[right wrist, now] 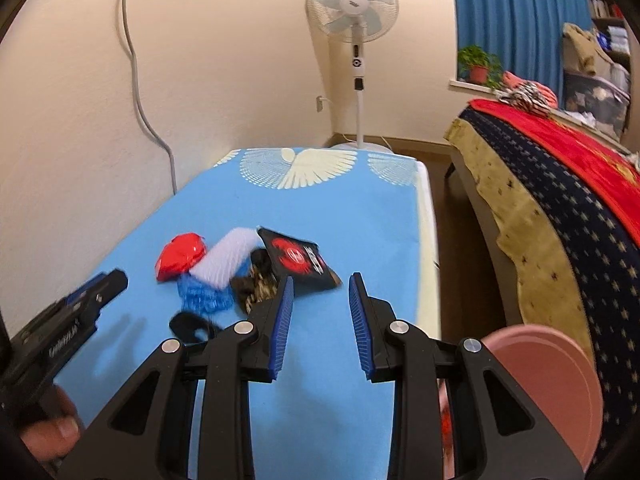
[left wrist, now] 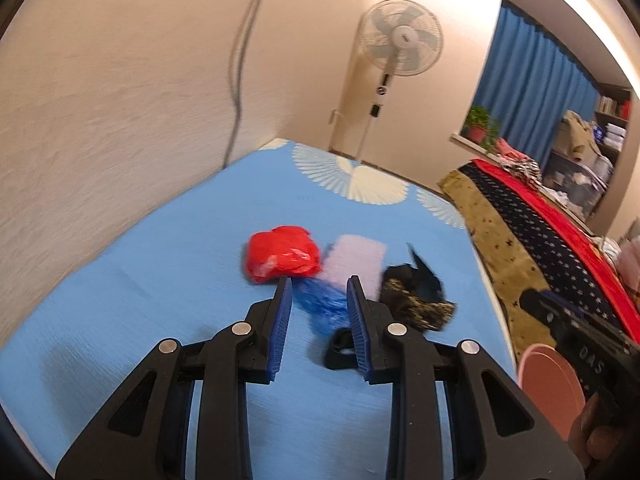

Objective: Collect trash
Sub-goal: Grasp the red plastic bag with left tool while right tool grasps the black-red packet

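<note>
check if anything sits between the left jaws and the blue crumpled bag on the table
Nothing visible does. The left gripper is open and empty, and only bare blue tablecloth lies before the blue crumpled bag.

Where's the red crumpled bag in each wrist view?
Left wrist: red crumpled bag at centre, just beyond the left gripper's left finger.
Right wrist: it lies left of centre, leftmost in the pile.
Shared landmark: standing fan against the far wall.

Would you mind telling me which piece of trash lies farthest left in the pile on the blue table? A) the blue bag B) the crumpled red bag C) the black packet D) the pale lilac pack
B: the crumpled red bag sits left of everything else in both views.
</note>
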Demonstrator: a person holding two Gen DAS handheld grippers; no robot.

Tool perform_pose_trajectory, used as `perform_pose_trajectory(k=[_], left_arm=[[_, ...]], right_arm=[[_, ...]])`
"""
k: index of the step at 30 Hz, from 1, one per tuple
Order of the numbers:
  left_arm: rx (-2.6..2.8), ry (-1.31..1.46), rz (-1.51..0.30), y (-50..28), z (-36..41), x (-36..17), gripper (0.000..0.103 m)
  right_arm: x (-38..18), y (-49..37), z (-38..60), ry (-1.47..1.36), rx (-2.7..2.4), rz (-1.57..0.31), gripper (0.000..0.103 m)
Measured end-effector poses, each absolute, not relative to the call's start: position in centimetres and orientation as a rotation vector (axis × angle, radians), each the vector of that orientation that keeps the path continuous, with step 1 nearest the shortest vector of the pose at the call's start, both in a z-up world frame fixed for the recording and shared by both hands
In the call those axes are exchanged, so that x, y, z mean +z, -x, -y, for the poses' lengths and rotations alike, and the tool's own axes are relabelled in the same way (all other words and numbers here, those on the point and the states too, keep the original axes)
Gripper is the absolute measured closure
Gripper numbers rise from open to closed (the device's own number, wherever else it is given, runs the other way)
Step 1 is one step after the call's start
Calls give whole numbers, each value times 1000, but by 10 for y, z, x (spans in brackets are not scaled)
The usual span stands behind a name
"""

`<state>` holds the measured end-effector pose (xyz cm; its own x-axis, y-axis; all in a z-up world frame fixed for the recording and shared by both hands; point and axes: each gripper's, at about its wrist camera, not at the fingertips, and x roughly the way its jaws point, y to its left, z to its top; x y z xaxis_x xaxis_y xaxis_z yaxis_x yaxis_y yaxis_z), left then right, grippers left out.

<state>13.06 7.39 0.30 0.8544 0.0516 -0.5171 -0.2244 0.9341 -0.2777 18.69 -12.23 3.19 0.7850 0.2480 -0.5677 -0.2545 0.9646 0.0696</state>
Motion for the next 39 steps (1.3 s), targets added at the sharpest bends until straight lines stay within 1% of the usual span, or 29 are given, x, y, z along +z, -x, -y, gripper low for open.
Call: perform_pose_trajectory(k=[6,7,8,9,10,12,16,18,21,24,26,29,30,35,36,37,39], left_arm=[[203,374,-558,-147,-97,-10,74],[208,380,-561,-150,-101,-11,74],[212,386,-564,-153,-103,-12,71],[215,394,-568,-157,-106,-13,65],[212,408,-571,-161,-109,-14,62],[201,433,-584,-170,-115,-17,56],[208,489,-611,-186,-127,-24,48],[199,508,-627,-196,-131,-28,41],[181,540,-645,-207,-133,-34,37],[182,557,-667,-216,-134,-40,36],[180,559,-696,-223,-134,-44,36],[177,556,-734,-230,-132,-51,36],[177,554,-742,-231,-132,-52,36],[173,540,-748,-234,-131,-53,38],[170,538,-747,-233,-131,-53,46],[157,541,-751,-234,-132,-54,50],[151,538,-750,-235,-131,-54,55]], right_arm=[[25,-218,84,66,308,-626,73],[22,-223,76,81,316,-631,69],[21,-226,72,90,321,-636,65],[19,-229,67,102,326,-642,61],[17,-232,63,114,330,-647,60],[13,-237,55,142,332,-655,60],[6,-244,50,177,320,-674,60],[1,-248,49,197,303,-689,60],[-4,-253,49,209,285,-711,61],[-7,-256,50,220,274,-719,64],[-9,-258,49,223,273,-730,68],[-13,-260,50,227,275,-749,78],[-15,-262,51,223,274,-758,83],[-11,-261,56,209,259,-753,91],[-8,-259,57,209,257,-744,93],[-6,-259,58,207,255,-738,95],[2,-255,64,195,246,-722,97]])
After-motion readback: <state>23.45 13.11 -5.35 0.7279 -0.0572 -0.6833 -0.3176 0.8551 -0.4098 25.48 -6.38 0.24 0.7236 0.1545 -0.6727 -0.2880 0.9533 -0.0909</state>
